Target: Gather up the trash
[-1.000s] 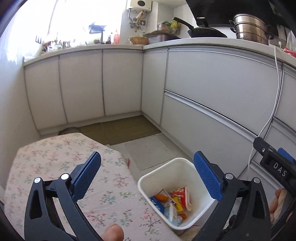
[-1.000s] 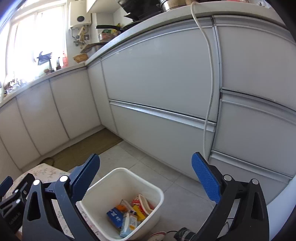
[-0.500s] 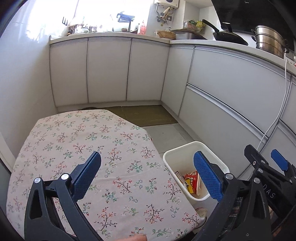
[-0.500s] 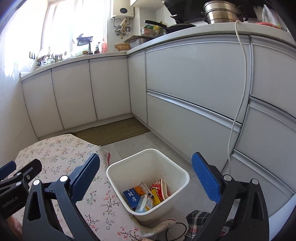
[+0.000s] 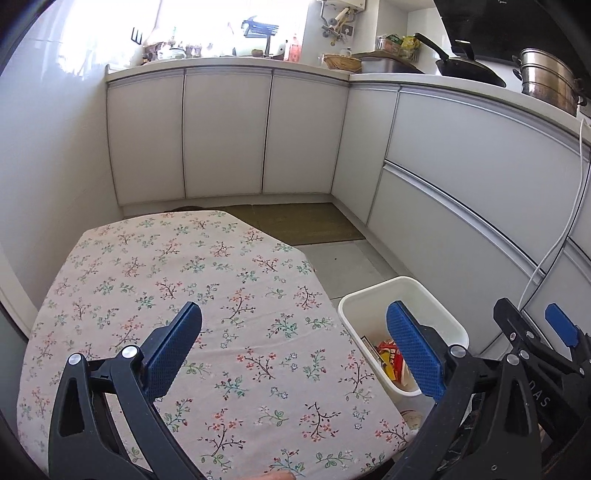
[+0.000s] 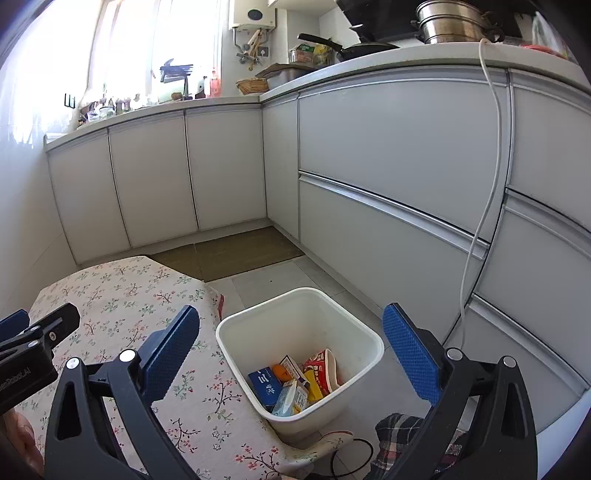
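The white square plastic bin (image 6: 301,354) is the landmark here, and it's being kept on the grey tiled floor (image 6: 258,280), tucked right against the edge of the table covered by a pale floral-print cloth (image 5: 207,295). The trash is being held inside that bin, down at the bottom: a blue carton (image 6: 266,384), a red crumpled snack wrapper (image 6: 322,371), a small orange round thing (image 6: 282,370), some yellow packaging (image 6: 313,386) and a pale blue-and-white box (image 6: 291,400) are all being piled together there, touching each other.

The left black gripper with blue textured pads (image 5: 295,350) is being held above the tablecloth, to the table side of the bin, with its jaws spread wide and nothing being gripped between them. One of its blue pads is being seen overlapping the bin's near rim in the left wrist view.

The right black gripper with blue textured pads (image 6: 291,354) is being held over the bin, jaws also spread wide apart with nothing between them, so the bin is being framed between its two fingers in the right wrist view.

Behind the bin, a brown rectangular floor mat (image 6: 236,251) is being laid along the base of the grey-white kitchen cabinets (image 6: 388,155). Beside the bin, a thin white cable (image 6: 480,229) is being left hanging down the cabinet fronts from the white countertop (image 6: 406,57). Up on that countertop, well above the bin, a stainless steel stacked pot (image 6: 452,20) and a black frying pan (image 6: 351,46) are being kept.
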Demonstrator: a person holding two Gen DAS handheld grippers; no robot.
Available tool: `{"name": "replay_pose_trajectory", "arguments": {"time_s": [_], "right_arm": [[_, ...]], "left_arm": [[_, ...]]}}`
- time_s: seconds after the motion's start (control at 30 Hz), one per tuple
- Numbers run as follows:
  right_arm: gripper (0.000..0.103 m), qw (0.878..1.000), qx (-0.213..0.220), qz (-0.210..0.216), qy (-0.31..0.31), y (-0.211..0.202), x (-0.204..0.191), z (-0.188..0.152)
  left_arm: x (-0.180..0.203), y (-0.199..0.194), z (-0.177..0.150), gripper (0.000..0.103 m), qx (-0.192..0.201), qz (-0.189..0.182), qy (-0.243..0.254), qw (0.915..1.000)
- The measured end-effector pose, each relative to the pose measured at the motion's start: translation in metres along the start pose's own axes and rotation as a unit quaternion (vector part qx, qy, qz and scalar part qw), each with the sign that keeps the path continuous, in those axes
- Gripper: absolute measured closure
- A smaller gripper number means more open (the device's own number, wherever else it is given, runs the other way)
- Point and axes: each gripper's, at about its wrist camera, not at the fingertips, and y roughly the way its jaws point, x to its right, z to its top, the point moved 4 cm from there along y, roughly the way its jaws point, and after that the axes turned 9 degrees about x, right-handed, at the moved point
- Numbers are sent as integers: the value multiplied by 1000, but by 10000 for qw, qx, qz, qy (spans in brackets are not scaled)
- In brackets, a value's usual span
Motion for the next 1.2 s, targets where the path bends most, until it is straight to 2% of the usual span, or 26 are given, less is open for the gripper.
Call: {"name": "replay_pose_trajectory", "arguments": {"time_s": [0.57,0.9,1.0,1.03,1.1,1.2], "right_arm": [[6,9996,-222,146,-67,7,-5,-10],[6,9996,-246,123,-29,9,-5,-10],[6,9997,-215,113,-18,8,-5,-9],[6,9997,-208,114,-9,8,-4,-9],[6,9998,-193,98,1,7,-4,-9],[6,9999,-137,81,8,6,-4,-7]], "left_arm": [[-3,9,-3,7,-160,184,36,9997],[4,6,-5,19,-56,-16,174,9998],[7,8,-6,17,-97,-56,252,9996],[8,8,-6,12,-121,-42,244,9996],[8,7,-6,9,-103,11,248,9996],[8,5,-4,7,-52,11,256,9997]]}}
